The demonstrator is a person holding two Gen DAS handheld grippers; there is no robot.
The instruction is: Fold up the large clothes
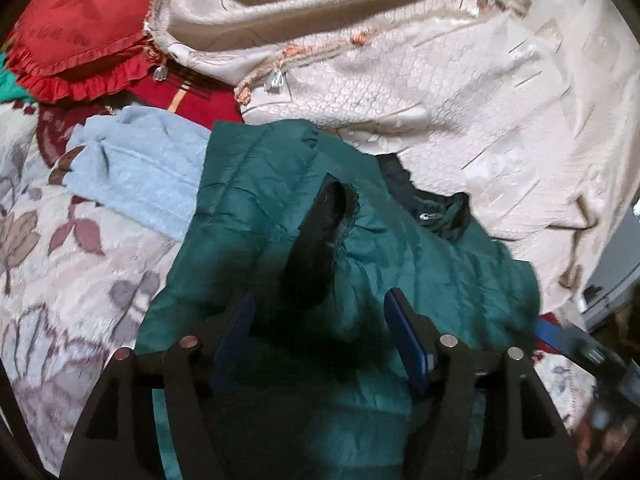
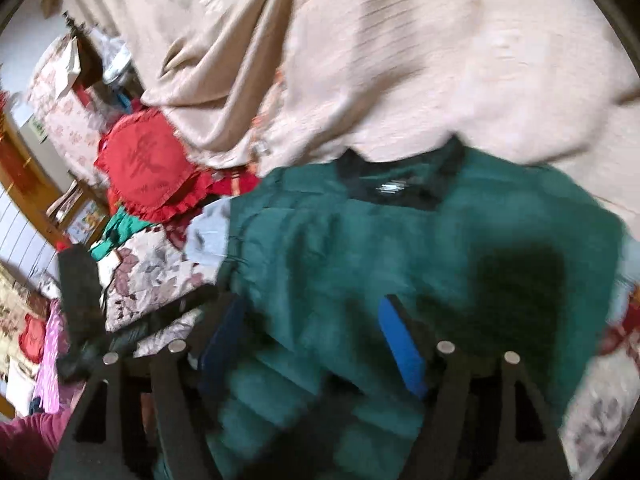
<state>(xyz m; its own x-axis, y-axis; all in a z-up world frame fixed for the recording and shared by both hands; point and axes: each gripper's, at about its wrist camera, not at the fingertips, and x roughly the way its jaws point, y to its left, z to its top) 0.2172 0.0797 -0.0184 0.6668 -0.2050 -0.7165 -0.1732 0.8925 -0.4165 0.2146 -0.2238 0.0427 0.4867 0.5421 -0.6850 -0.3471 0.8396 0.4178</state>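
Note:
A dark green padded jacket (image 1: 280,208) lies crumpled on the bed. In the left wrist view one sleeve lies on top of it, showing its black cuff (image 1: 324,240). My left gripper (image 1: 320,334) hovers just over that sleeve, open, its blue pads (image 1: 406,340) apart and clear of the fabric. The right wrist view is blurred; it shows the jacket (image 2: 360,248) with its black collar and label (image 2: 400,190) at the far side. My right gripper (image 2: 312,340) stands open over the near part of the jacket, with nothing pinched between its fingers.
A cream bedspread (image 1: 440,92) is bunched up behind the jacket. A red frilled pillow (image 1: 80,40) and a light blue folded cloth (image 1: 140,164) lie to the left on a floral blanket (image 1: 60,260). Furniture and clutter show at far left (image 2: 52,120).

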